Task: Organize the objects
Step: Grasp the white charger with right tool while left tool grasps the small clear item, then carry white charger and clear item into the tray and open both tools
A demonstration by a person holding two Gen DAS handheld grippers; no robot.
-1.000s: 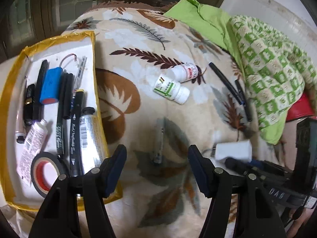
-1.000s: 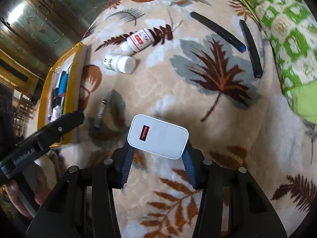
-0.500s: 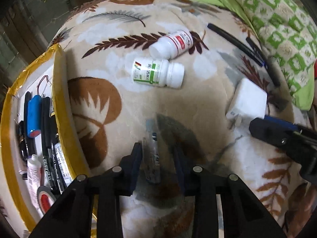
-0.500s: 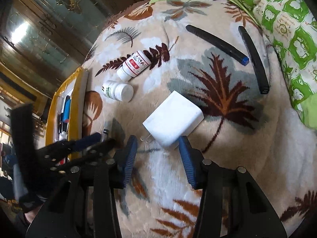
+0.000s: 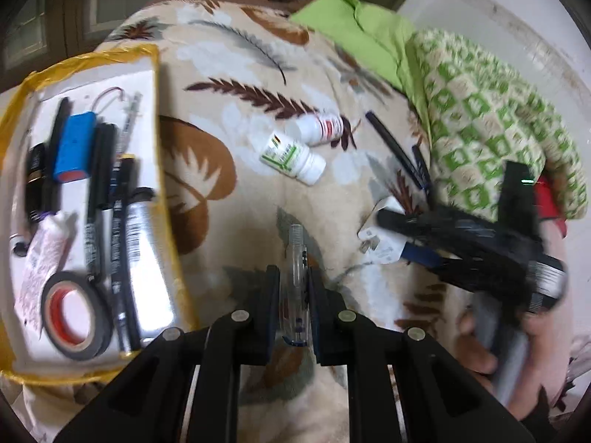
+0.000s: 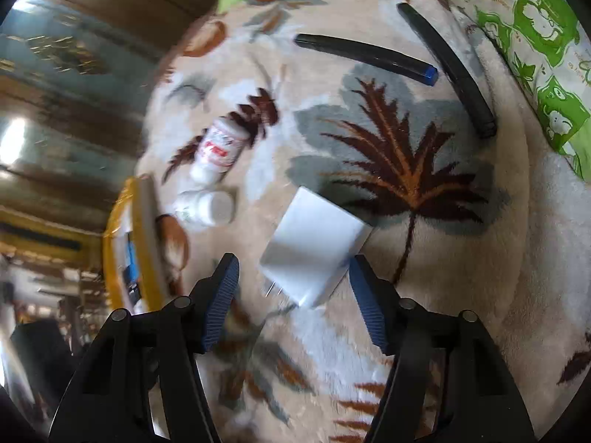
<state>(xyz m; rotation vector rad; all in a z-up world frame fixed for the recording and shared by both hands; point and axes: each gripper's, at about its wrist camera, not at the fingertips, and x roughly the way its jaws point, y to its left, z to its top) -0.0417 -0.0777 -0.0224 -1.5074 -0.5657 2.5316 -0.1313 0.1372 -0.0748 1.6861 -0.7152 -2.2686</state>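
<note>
We see our left claw (image 5: pixel 291 291) clamped tight on a clear pen (image 5: pixel 295 280), which stands up between the two pads above the leaf-patterned blanket (image 5: pixel 240 192) covering the bed. Our right claw (image 6: pixel 293 295) has just been opening and now gapes wide; the white charger (image 6: pixel 314 247) lies on the blanket between its blue ribbed pads, touching neither, its prongs pointing toward us. At the blanket's left edge sits the yellow-rimmed tray (image 5: pixel 162 170), loaded with markers, a blue battery pack (image 5: pixel 72 147), a silver tube (image 5: pixel 147 258) and a roll of black tape (image 5: pixel 75 315). Two white pill bottles (image 5: pixel 295 157) lie side by side near the blanket's middle. Two black pens (image 6: pixel 369 57) rest toward its far right edge, just beside the green patterned cloth (image 6: pixel 535 26).
</note>
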